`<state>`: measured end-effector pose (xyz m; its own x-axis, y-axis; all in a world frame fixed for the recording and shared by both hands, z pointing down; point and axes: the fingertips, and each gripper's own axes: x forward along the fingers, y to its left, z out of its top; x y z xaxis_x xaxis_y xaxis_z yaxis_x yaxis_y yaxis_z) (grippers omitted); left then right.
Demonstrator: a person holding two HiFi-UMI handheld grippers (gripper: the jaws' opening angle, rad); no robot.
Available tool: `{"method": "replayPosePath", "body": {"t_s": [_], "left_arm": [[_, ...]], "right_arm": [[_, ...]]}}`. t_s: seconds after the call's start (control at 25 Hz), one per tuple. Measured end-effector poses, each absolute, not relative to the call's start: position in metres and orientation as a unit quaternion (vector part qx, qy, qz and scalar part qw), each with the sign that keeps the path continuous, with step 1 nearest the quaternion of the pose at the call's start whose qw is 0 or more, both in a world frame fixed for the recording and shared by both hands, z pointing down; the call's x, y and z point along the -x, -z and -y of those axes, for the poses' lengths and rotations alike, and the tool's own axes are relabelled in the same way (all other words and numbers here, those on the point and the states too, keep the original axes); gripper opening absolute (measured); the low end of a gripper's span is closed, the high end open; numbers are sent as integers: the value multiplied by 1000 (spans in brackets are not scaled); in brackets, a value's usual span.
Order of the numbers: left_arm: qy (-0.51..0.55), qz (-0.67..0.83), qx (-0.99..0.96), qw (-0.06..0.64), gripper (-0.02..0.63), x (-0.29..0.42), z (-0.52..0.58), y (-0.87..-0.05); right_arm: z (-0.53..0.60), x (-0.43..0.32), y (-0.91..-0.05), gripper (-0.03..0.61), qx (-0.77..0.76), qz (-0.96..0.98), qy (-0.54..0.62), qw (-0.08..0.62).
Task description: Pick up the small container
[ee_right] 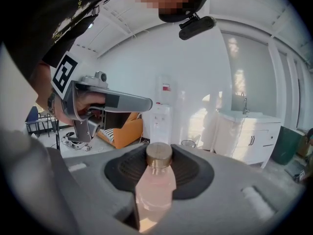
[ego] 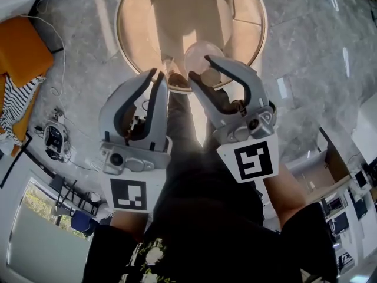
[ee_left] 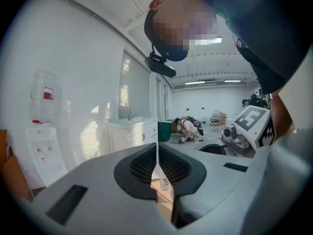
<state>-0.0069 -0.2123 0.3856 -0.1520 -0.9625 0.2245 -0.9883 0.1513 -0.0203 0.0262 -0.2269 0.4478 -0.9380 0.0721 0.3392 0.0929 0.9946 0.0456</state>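
R gripper clamped on small container, pink; its own view shows the gold cap. L gripper jaws together, empty. Head view shows round table at 12 o'clock.

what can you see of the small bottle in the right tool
The small bottle is translucent pale pink and plastic-looking, with sloping shoulders and a round brass-coloured cap. It stands upright between the dark ribbed pads of the right tool, which is shut on it. Nothing else touches it. Its base is hidden behind the tool's body.
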Motion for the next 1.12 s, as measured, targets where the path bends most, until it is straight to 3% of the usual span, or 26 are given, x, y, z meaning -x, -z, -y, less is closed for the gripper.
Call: {"method": "replayPosePath", "body": {"t_s": [1.12], "left_arm": [[-98, 731, -675, -28, 21, -50, 165, -183]], "right_arm": [[187, -60, -250, 133, 49, 990, 42, 127]]}}
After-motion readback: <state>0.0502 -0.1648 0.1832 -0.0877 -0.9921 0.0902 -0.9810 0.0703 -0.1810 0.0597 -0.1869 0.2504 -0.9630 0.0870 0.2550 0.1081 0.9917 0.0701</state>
